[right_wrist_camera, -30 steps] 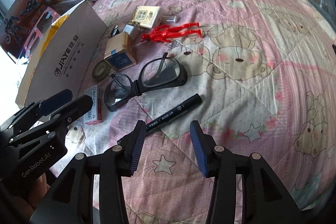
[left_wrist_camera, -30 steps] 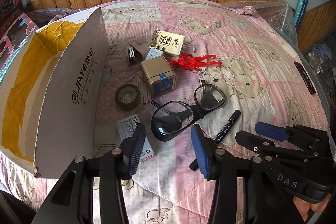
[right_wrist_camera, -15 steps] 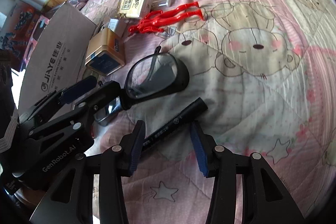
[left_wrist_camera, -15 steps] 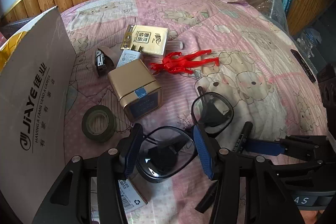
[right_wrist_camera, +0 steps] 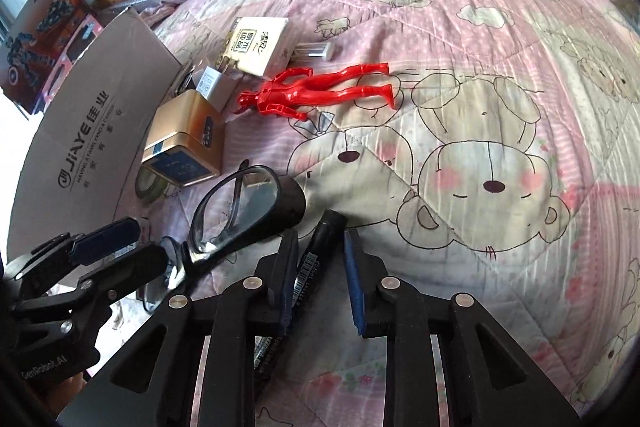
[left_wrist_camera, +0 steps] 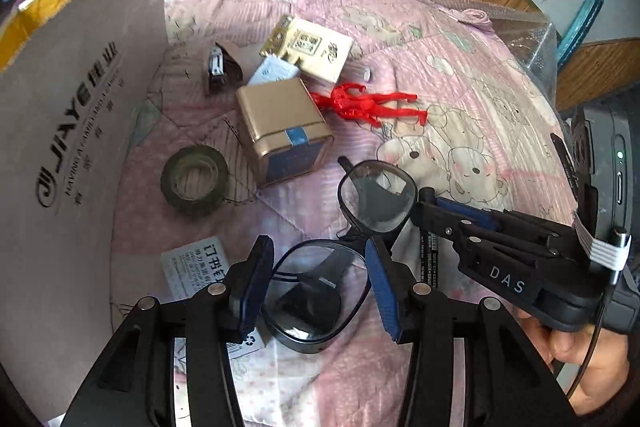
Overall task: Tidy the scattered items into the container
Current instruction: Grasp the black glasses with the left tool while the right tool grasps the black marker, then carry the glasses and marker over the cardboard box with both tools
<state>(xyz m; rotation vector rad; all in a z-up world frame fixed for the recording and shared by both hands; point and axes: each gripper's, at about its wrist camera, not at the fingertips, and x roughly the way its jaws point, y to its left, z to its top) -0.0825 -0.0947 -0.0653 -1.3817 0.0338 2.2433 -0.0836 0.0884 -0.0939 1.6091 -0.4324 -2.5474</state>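
The left gripper stands with its jaws spread around one lens of the black-framed safety glasses, the blue pads on either side of the rim and not pressing it. The right gripper is likewise open, its fingers straddling the black marker pen, which lies on the pink bear-print quilt just beside the glasses; the left pad is very near the barrel, though contact cannot be told. The cardboard box printed JIAYE stands at the left edge of the bed, its flap upright. Near it lie a roll of dark tape, a gold tin with a blue label, a small white staple box partly under the left finger, a stapler, a pale yellow tissue pack and a red plastic figure lying flat. A white charger plug rests between the tin and the tissue pack, and a small clear tube sits just beside the pack
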